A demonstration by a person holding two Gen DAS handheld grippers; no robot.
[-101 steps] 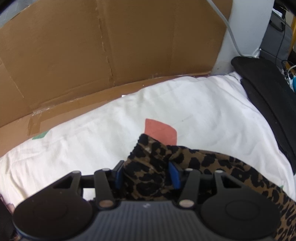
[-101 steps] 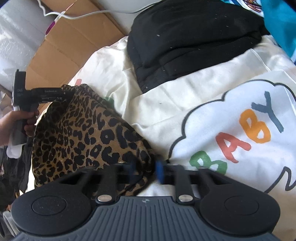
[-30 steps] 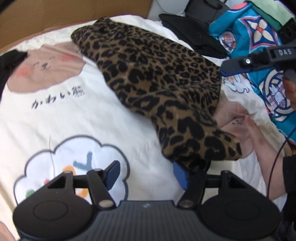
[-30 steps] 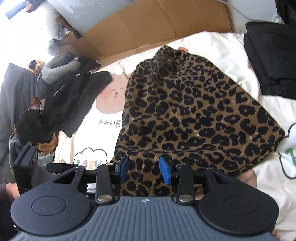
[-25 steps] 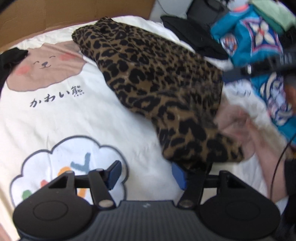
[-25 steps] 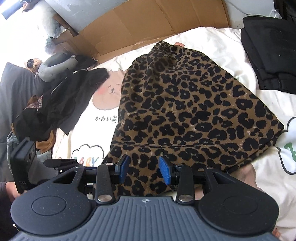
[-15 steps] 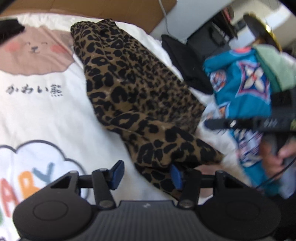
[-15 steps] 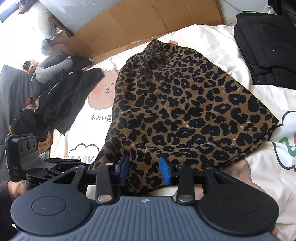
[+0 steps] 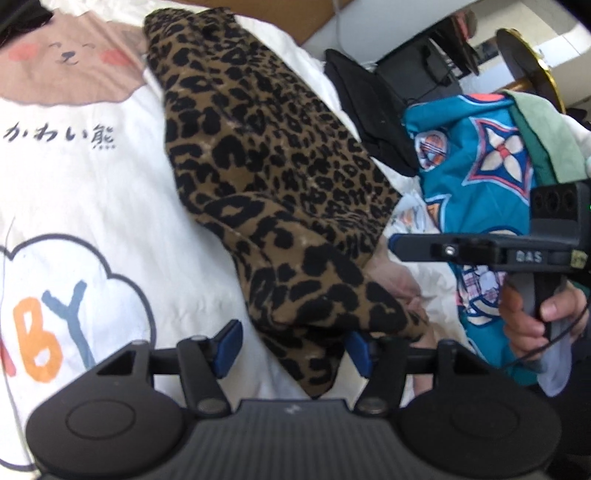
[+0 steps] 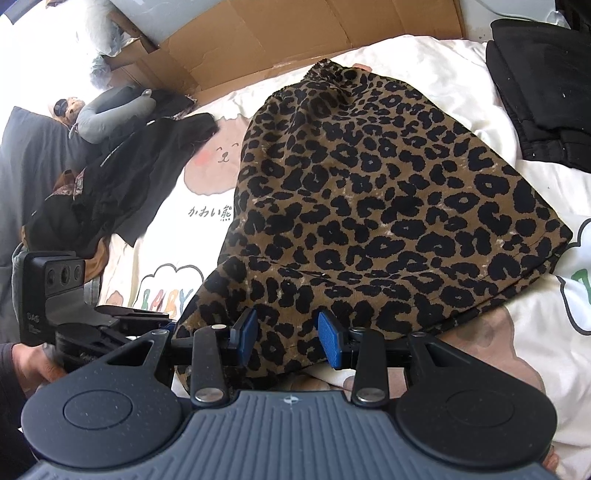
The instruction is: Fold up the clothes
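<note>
1. The left tool (image 9: 293,349) has its blue-padded fingers (image 9: 228,343) spread wide, and the near hem corner of the brown leopard-print corduroy skirt (image 9: 273,177) droops between them without being pinched.
2. The right tool (image 10: 287,336) also stands parted, its blue pads (image 10: 330,342) either side of the skirt's near hem with gaps showing.
3. The skirt (image 10: 373,199) lies flat on the white printed bed sheet (image 10: 436,62), a tapering, finely ribbed shape, wide hem near and gathered waistband far toward 12 o'clock.
4. In the left wrist view, the right tool (image 9: 400,245) is at 3 o'clock, held by a hand (image 9: 532,321).
5. Beyond it at 2 o'clock is a crumpled teal patterned cloth (image 9: 476,162).
6. In the right wrist view, a folded black garment (image 10: 543,88) lies at 2 o'clock, a rumpled black pile (image 10: 110,184) at 9 o'clock, and creased cardboard (image 10: 288,33) at 12 o'clock.
</note>
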